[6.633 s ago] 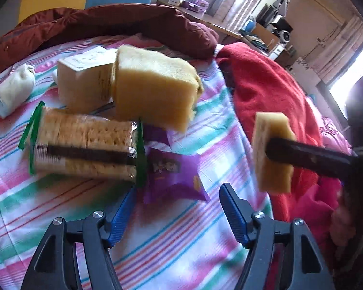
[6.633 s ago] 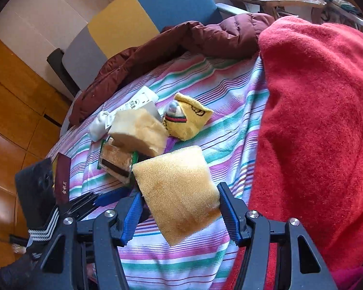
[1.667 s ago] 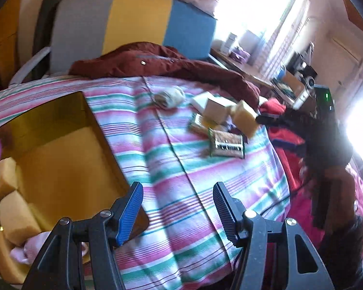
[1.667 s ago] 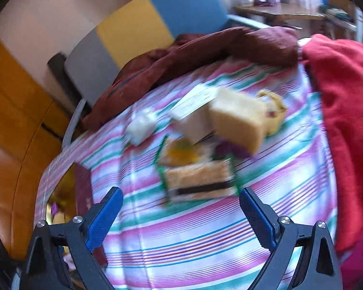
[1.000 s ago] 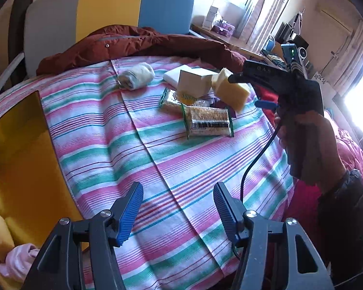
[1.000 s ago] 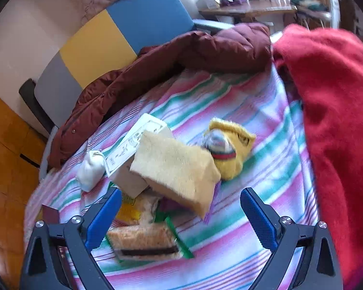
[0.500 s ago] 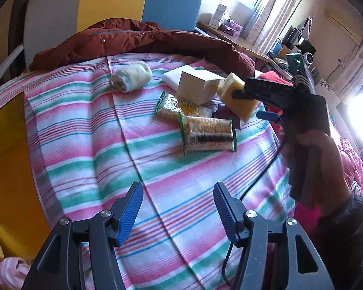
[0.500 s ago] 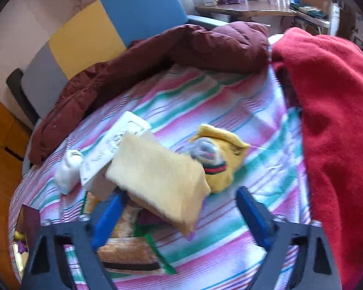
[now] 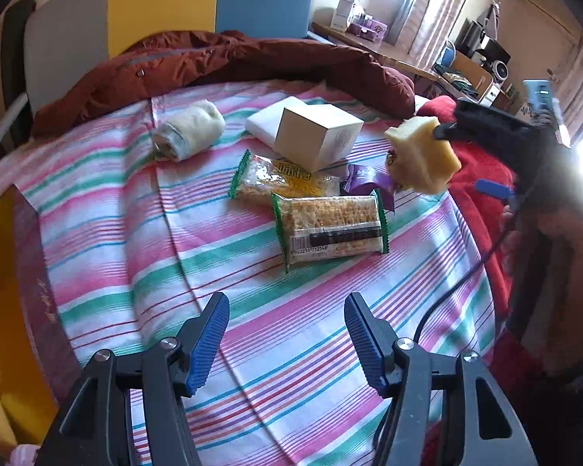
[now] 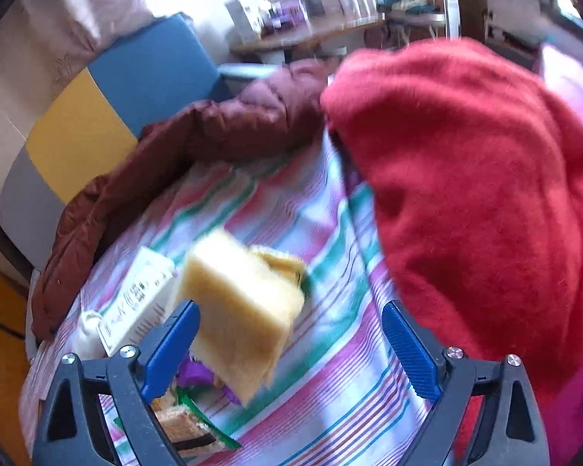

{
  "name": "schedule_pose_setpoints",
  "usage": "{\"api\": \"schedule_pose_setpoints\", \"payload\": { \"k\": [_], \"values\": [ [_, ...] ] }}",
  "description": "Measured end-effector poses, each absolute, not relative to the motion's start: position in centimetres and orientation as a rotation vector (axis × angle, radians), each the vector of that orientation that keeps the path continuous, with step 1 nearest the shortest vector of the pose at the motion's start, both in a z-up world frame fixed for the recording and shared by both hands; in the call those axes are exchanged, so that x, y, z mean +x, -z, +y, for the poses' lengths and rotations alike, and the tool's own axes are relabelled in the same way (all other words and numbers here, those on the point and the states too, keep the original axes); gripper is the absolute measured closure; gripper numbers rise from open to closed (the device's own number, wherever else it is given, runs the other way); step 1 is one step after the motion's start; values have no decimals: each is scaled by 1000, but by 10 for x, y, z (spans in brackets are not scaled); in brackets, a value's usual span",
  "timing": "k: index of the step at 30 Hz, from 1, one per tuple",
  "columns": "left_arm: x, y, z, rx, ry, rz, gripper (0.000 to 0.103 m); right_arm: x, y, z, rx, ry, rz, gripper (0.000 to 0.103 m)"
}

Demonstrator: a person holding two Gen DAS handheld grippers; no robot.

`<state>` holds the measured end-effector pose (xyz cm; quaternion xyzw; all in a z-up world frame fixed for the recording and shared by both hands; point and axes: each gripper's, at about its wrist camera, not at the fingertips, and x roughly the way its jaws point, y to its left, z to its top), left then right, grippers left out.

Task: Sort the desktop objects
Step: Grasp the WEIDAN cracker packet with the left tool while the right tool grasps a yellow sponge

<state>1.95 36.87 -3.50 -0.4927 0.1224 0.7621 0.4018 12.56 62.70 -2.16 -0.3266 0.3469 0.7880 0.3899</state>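
On the striped cloth lie a cracker pack (image 9: pixel 330 229), a yellow snack bag (image 9: pixel 283 180), a purple wrapper (image 9: pixel 365 178), a white box (image 9: pixel 318 136) and a rolled white sock (image 9: pixel 190 130). A yellow sponge (image 9: pixel 421 155) stands next to the box. My right gripper (image 10: pixel 291 345) is open, its left finger against the sponge (image 10: pixel 241 310); it also shows in the left wrist view (image 9: pixel 486 124). My left gripper (image 9: pixel 287 338) is open and empty above the cloth, short of the cracker pack.
A yellow bin (image 9: pixel 4 291) with sponges sits at the left edge. A maroon jacket (image 9: pixel 221 62) lies at the back and a red blanket (image 10: pixel 478 178) on the right. A yellow sock (image 10: pixel 283 264) lies behind the sponge.
My left gripper moved from the bin toward the snack pile. My right gripper, which let go of a sponge earlier, closed in on the sponge by the box; its view is blurred.
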Motion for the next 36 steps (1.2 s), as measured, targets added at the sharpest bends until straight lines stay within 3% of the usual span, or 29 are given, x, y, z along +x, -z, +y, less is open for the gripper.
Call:
{"api": "schedule_pose_setpoints", "payload": {
  "k": [6,12,15,21,29,31,34,36],
  "values": [
    [17,37,382,-1210,-1946,339,41,123,-6,605,-713,-2191,803,7],
    [14,38,400,-1154,-1939,407,38,99,-2,592,-810,-2492,1044,8],
    [3,43,406,-1197,-1925,353,31,101,1,593,-820,-2432,1001,7],
    [-16,54,414,-1241,-1862,227,22,112,7,611,-778,-2353,1110,6],
    [-35,77,433,-1288,-1773,151,21,101,17,611,-844,-2326,1118,5],
    [-35,77,435,-1274,-1781,138,28,98,20,612,-853,-2325,1105,5],
    [-30,78,437,-1295,-1735,117,53,93,25,614,-886,-2313,1091,4],
    [-23,79,436,-1287,-1703,129,60,89,29,614,-908,-2309,1092,4]
  ]
}}
